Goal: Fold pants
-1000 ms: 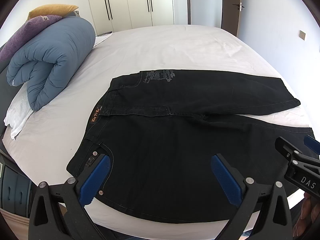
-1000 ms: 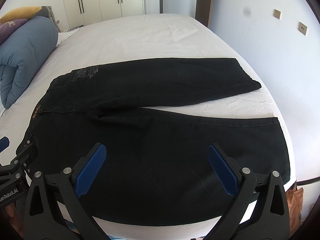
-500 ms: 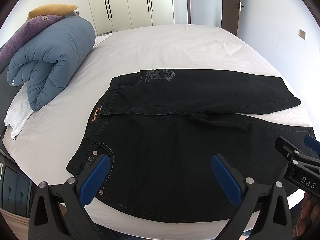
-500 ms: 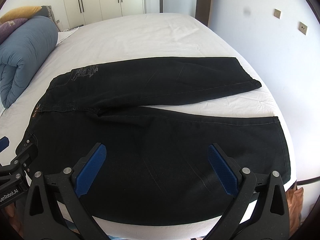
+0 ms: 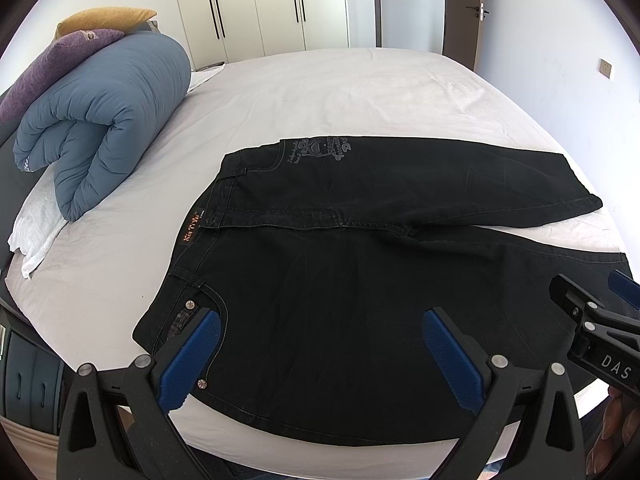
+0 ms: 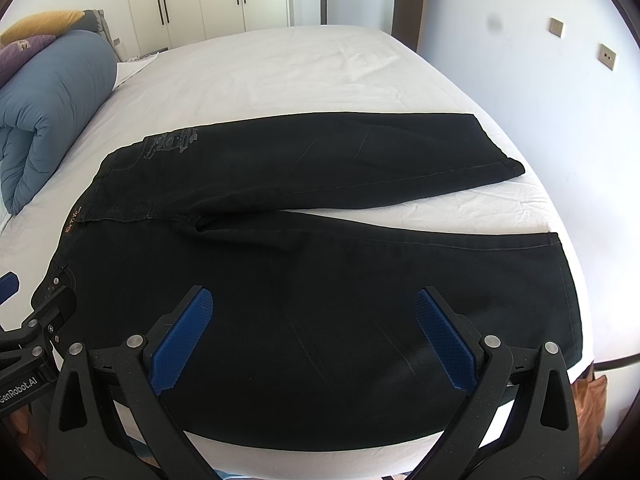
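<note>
Black pants lie flat on the white bed, waistband to the left, both legs running right; they also show in the right wrist view. My left gripper is open and empty, held above the near hip and pocket area. My right gripper is open and empty, held above the near leg. The right gripper's tip shows at the right edge of the left wrist view. The left gripper's tip shows at the left edge of the right wrist view.
A rolled blue duvet with purple and yellow pillows lies at the bed's left end. White wardrobes and a door stand beyond. A wall runs close along the bed's right side.
Both grippers have drifted very slightly; the pants sit a touch higher in view. Nothing was taken hold of or let go.
</note>
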`<state>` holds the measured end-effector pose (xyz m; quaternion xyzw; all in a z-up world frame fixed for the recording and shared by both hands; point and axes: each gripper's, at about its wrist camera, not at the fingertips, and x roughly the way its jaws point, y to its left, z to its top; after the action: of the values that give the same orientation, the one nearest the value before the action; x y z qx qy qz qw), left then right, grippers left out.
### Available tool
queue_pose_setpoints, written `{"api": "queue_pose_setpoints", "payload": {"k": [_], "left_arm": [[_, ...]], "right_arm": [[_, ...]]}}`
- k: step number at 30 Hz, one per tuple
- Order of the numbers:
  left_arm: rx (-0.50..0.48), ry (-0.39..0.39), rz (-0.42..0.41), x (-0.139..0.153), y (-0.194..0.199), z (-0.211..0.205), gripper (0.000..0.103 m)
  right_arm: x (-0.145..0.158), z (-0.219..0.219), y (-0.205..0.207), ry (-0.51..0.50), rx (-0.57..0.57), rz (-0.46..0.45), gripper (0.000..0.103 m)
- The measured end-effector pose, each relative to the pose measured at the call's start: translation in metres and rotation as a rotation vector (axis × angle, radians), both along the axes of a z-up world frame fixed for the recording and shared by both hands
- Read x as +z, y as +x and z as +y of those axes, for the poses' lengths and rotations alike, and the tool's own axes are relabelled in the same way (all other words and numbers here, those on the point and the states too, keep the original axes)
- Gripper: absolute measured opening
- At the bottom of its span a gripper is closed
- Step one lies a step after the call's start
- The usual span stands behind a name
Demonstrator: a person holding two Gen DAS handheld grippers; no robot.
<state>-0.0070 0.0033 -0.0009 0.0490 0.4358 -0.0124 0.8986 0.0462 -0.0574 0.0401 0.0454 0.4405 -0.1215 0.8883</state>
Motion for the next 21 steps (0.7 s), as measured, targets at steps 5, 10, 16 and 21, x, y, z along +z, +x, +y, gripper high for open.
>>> {"api": "queue_pose_setpoints", "payload": {"k": [5,10,16,21], "left_arm": [[0.0,0.001,0.0,0.0,0.0,-0.0003,0.103],[0.001,0.0,0.002,-0.0012,-0.001,0.0014,0.103],[0.0,-0.003,0.003,-0.0016,-0.0018,0.0021,0.103],[0.0,-0.003,0.009,-0.0052,-0.0035,0.0057,0.103]], "right_arm": [[-0.0011,0.0018,-0.0006,0.0,0.005,0.003,0.103],[-0.0006,0.001,-0.0006,0.0,0.005,0.004,0.103],[-0.001,0.0025,-0.0008,-0.001,0.009,0.005,0.103],[-0.0026,0.0026,0.0011,0.003,0.016,0.014,0.103]]}}
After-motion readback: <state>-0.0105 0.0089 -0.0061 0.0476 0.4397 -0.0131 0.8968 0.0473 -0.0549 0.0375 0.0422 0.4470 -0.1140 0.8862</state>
